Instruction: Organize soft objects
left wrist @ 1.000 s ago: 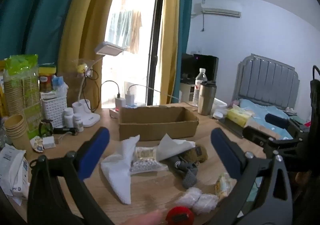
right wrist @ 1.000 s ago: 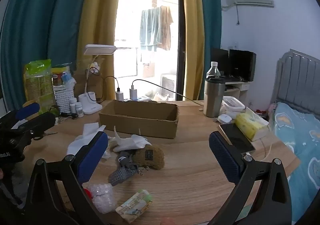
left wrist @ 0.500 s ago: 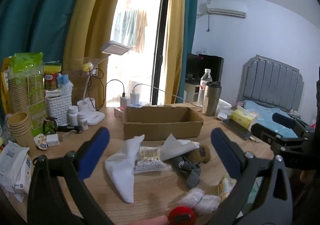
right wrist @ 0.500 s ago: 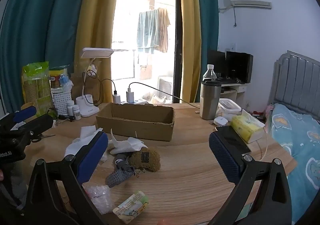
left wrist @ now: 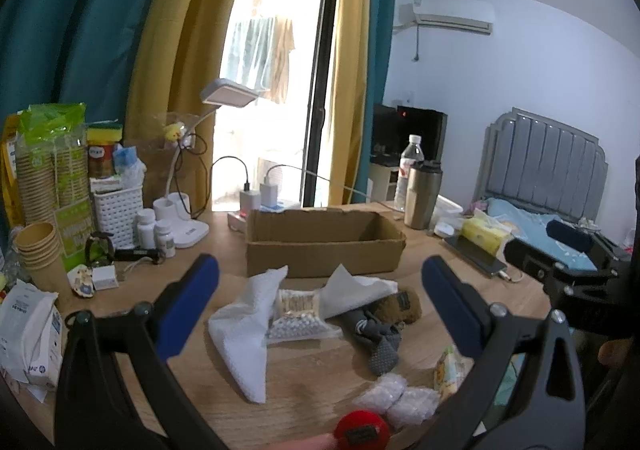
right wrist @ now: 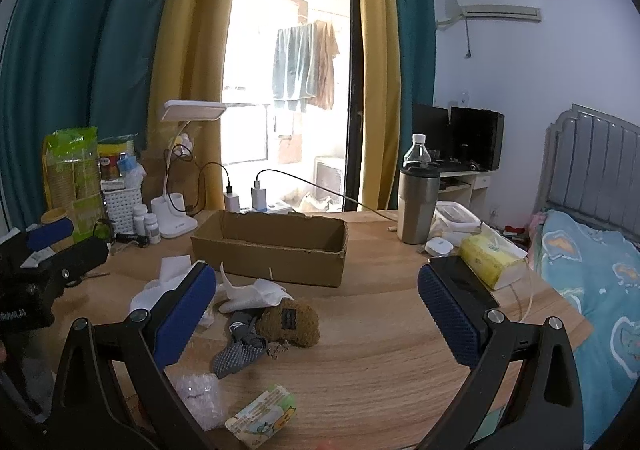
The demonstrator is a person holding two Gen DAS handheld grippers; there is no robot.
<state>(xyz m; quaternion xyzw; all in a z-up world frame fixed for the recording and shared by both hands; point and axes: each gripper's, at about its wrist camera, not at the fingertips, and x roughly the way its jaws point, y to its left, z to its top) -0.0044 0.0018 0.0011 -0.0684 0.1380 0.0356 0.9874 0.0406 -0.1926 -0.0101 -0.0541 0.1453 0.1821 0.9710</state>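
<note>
Nearest the left gripper (left wrist: 320, 298), whose fingers are spread wide with nothing between them, sit a red round object (left wrist: 362, 432) at the bottom edge and two bubble-wrap bundles (left wrist: 396, 400) on the desk (left wrist: 312, 382). The right gripper (right wrist: 318, 304) hangs likewise wide open and empty over the same desk, with a small printed tissue pack (right wrist: 262, 416) and one of the bubble-wrap bundles just below its left finger.

A little farther lies the loose heap of soft things: a white paper towel (left wrist: 248, 330) draped partly over a clear bag of small beads (left wrist: 296, 320), a grey sock (left wrist: 376, 338), and a brown plush toy (right wrist: 290, 320) touching the sock. A second crumpled tissue (right wrist: 252, 292) rests against the plush.

Behind the heap stands the open cardboard box (left wrist: 324, 244), seemingly empty, the likely destination.

The risks, as I judge them: the towel, bag and sock overlap, so a pinch on one may drag its neighbours along or spill them short of the box. The thin towel could slip from the fingers. Both grippers crowd the same heap and could collide.

Farther back, a steel tumbler (right wrist: 416, 204), water bottle (right wrist: 416, 150) and desk lamp (left wrist: 188, 186) stand near the box; a wide swing might topple them.
</note>
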